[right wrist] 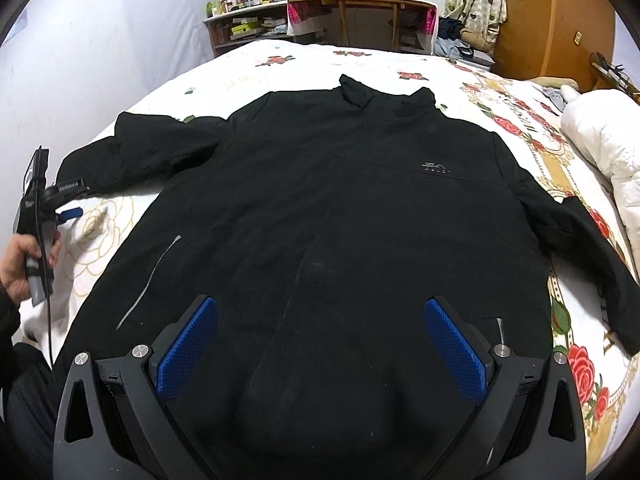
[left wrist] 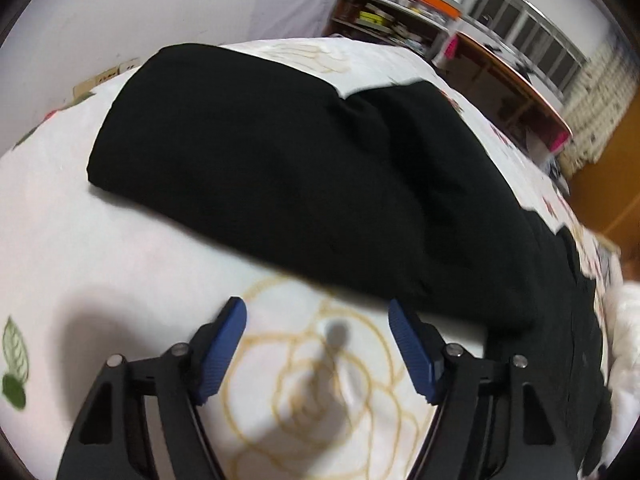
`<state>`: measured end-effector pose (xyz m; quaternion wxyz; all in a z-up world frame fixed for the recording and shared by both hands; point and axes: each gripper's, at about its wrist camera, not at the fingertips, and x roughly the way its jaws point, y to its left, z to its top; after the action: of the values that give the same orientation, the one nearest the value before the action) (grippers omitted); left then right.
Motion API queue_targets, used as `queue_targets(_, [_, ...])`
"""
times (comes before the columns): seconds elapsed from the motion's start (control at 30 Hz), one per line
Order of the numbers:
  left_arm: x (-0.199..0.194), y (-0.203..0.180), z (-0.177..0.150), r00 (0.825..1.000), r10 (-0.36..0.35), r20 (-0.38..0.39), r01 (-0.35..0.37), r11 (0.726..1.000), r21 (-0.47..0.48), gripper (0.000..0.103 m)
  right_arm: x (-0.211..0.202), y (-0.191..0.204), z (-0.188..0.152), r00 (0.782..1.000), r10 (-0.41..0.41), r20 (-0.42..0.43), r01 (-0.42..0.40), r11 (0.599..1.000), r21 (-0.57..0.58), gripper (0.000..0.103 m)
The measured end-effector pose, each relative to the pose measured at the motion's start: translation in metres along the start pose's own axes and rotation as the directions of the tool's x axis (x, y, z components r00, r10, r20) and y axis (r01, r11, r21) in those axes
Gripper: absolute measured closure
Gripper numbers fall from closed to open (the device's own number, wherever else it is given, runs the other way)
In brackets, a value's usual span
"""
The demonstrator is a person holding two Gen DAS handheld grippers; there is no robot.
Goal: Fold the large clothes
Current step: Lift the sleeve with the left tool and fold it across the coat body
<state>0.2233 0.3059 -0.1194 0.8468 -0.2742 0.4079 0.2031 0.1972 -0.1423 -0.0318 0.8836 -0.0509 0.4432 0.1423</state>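
Observation:
A black jacket [right wrist: 328,208] lies spread flat, front up, on the floral bed sheet [right wrist: 304,60], collar away from me and both sleeves out to the sides. My right gripper [right wrist: 320,312] is open and empty, hovering over the jacket's lower hem. My left gripper [left wrist: 318,312] is open and empty above the sheet, just short of the jacket's left sleeve [left wrist: 260,148]. The left gripper also shows in the right wrist view [right wrist: 70,213], held by a hand beside that sleeve [right wrist: 148,148].
A white duvet [right wrist: 600,140] is bunched at the bed's right edge. A desk [right wrist: 360,16] and a cluttered shelf [right wrist: 240,20] stand beyond the far end of the bed. A wall runs along the left side.

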Motion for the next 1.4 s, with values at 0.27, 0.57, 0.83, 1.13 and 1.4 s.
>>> queue_targets(0.27, [0.017,0.005,0.013,0.999,-0.002,0.037,0.004,0.998,-0.056,0.028,0.017,-0.002,0.009,1.0,-0.01,-0.016,0.01,1.0,0.004,0.0])
queue_targets(0.57, [0.022,0.0,0.021,0.994,0.067,0.084,-0.069,0.997,0.024,0.081,0.027,-0.014,0.017,0.997,-0.075,-0.002,0.075,0.997,0.008,0.0])
queue_targets(0.83, [-0.013,-0.023,0.03,0.99,0.05,0.129,-0.066,0.991,0.116,0.093,0.024,-0.024,0.014,0.996,-0.09,0.004,0.09,0.995,0.046,0.0])
queue_targets(1.13, [-0.093,-0.083,0.044,0.969,-0.081,0.232,0.019,0.967,0.256,0.094,0.003,-0.036,0.012,0.995,-0.094,0.024,0.091,0.991,0.094,0.0])
queue_targets(1.4, [-0.155,-0.181,0.034,0.924,-0.312,0.221,0.192,0.878,0.439,0.094,-0.02,-0.06,0.004,0.992,-0.116,0.042,0.108,0.982,0.154,0.0])
